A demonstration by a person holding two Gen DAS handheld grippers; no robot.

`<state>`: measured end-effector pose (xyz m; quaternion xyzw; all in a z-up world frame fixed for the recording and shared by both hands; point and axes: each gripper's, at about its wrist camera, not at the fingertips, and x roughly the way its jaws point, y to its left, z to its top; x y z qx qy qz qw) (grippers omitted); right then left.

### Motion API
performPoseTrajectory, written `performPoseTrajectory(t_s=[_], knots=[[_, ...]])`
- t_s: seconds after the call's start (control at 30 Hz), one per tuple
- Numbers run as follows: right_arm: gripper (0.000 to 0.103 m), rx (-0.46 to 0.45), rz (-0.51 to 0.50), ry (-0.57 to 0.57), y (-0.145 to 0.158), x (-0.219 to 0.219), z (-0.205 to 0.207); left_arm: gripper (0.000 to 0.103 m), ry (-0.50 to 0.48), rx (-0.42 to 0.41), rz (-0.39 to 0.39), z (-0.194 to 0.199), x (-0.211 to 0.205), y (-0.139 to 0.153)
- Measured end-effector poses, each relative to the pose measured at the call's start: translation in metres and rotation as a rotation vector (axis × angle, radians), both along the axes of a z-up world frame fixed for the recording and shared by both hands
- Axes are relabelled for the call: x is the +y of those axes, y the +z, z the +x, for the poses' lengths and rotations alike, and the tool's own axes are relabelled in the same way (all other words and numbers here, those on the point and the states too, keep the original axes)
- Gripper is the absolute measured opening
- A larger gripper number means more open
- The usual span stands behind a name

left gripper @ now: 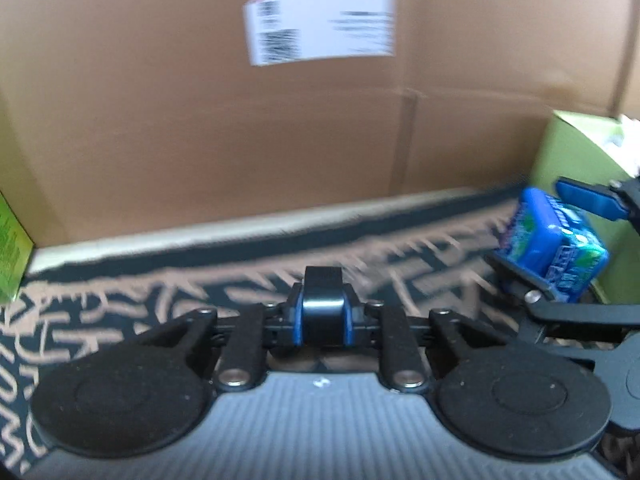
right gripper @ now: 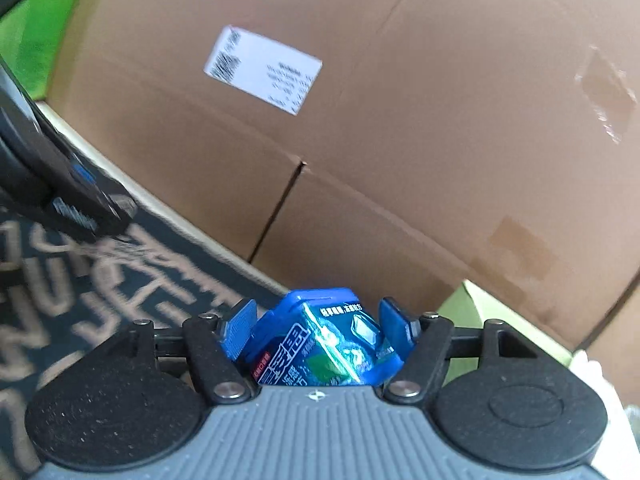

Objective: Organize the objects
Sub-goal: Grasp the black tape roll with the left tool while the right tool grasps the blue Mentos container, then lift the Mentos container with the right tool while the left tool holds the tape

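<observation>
The blue box (right gripper: 320, 344), a small glossy pack with printed lettering and a rounded lid, sits tilted between the two blue pads of the right gripper (right gripper: 318, 330), which has closed on it from both sides and carries it off the patterned mat (right gripper: 80, 300). From the left wrist view the same pack hangs just above the mat, off to the right of the left gripper (left gripper: 322, 280), whose fingers are pressed together on nothing. That idle left gripper probably holds back so as to leave room for the carrying one. Beyond both grippers stands a large cardboard box (left gripper: 200, 120) with a white shipping label (left gripper: 320, 28), walling off the far edge of the desk. Right of the carried pack is a pale green carton (left gripper: 572, 152), open at the top; judging by the heading, it may be where the pack is meant to go, though that is not certain.
</observation>
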<state>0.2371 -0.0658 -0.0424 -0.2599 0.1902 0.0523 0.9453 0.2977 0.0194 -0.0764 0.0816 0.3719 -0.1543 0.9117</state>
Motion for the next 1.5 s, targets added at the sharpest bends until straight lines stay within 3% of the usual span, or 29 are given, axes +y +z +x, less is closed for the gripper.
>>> performPoseTrajectory(t_s=[0.23, 0.3, 0.4, 0.5, 0.57, 0.77, 0.83, 0.9, 0.93, 1.03, 1.17, 1.5], knots=[[0.071, 0.054, 0.177, 0.084, 0.017, -0.029, -0.095, 0.018, -0.175, 0.004, 0.004, -0.075, -0.023, 0.001], [0.07, 0.065, 0.27, 0.077, 0.023, -0.047, -0.12, 0.018, -0.213, 0.011, 0.0, -0.101, -0.029, 0.004], [0.058, 0.089, 0.444, 0.057, 0.032, -0.085, -0.151, 0.018, -0.273, 0.013, 0.002, -0.129, -0.036, 0.006], [0.057, 0.15, 0.661, 0.023, 0.024, -0.119, -0.167, 0.018, -0.316, 0.02, 0.012, -0.155, -0.046, 0.009], [0.057, 0.146, 0.722, -0.015, 0.021, -0.139, -0.18, 0.018, -0.342, 0.033, 0.007, -0.169, -0.052, 0.012], [0.058, 0.135, 0.763, -0.024, 0.015, -0.157, -0.199, 0.023, -0.32, 0.035, 0.017, -0.185, -0.062, 0.013], [0.058, 0.138, 0.752, -0.013, 0.013, -0.155, -0.195, 0.03, -0.305, 0.042, 0.015, -0.187, -0.06, 0.013], [0.059, 0.165, 0.74, 0.0, 0.011, -0.157, -0.19, 0.048, -0.287, 0.029, 0.035, -0.187, -0.06, 0.011], [0.06, 0.177, 0.731, 0.004, 0.009, -0.156, -0.192, 0.051, -0.278, 0.022, 0.044, -0.187, -0.06, 0.011], [0.063, 0.191, 0.716, 0.004, 0.003, -0.154, -0.194, 0.052, -0.273, 0.032, 0.037, -0.184, -0.057, 0.012], [0.076, 0.167, 0.689, 0.0, 0.005, -0.154, -0.203, 0.057, -0.264, 0.029, 0.038, -0.186, -0.055, 0.013], [0.08, 0.142, 0.639, 0.03, 0.012, -0.14, -0.195, 0.063, -0.213, 0.019, 0.005, -0.181, -0.038, 0.021]])
